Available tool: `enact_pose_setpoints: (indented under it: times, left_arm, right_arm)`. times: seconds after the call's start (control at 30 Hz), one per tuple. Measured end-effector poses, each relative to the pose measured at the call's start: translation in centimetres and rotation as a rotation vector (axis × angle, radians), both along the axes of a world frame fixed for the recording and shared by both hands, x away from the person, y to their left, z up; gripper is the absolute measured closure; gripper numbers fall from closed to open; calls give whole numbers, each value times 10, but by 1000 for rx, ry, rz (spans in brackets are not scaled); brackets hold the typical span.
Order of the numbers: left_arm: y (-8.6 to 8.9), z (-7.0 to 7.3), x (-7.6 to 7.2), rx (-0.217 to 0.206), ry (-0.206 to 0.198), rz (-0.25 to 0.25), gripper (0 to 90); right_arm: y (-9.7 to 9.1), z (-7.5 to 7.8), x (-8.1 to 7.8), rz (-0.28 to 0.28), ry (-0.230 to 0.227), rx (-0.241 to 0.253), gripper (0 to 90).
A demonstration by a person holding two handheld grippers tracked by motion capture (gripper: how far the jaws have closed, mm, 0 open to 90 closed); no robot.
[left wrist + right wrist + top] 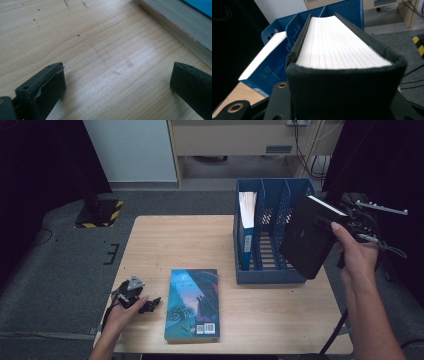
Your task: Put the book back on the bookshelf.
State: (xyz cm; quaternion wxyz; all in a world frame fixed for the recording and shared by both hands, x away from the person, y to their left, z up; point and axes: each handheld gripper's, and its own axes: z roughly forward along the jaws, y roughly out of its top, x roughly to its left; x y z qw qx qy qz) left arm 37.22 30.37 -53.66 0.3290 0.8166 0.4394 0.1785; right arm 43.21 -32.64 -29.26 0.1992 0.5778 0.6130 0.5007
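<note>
Black cloth-bound thick book (309,236) clamped in right gripper (350,220), tilted above blue plastic slotted file rack (272,270) | step: likely shelving; next: align upright over a free slot | left gripper (145,302) open, resting on pale wood table (190,240) beside teal paperback (193,304) | grey carpet beyond

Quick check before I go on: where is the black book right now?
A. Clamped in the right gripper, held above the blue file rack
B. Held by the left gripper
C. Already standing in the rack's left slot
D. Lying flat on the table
A: the right gripper holds the black book by its spine, tilted in the air over the right end of the blue file rack.
</note>
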Motion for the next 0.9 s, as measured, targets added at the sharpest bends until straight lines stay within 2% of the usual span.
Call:
enact_pose_setpoints:
  times: [0.37, 0.9]
  left_arm:
    - [0, 0, 0, 0, 1, 0, 0]
    - [0, 0, 0, 0, -1, -2, 0]
  right_arm:
    - [-8, -4, 15, -27, 10, -43, 534]
    - [-4, -16, 36, -34, 27, -84, 535]
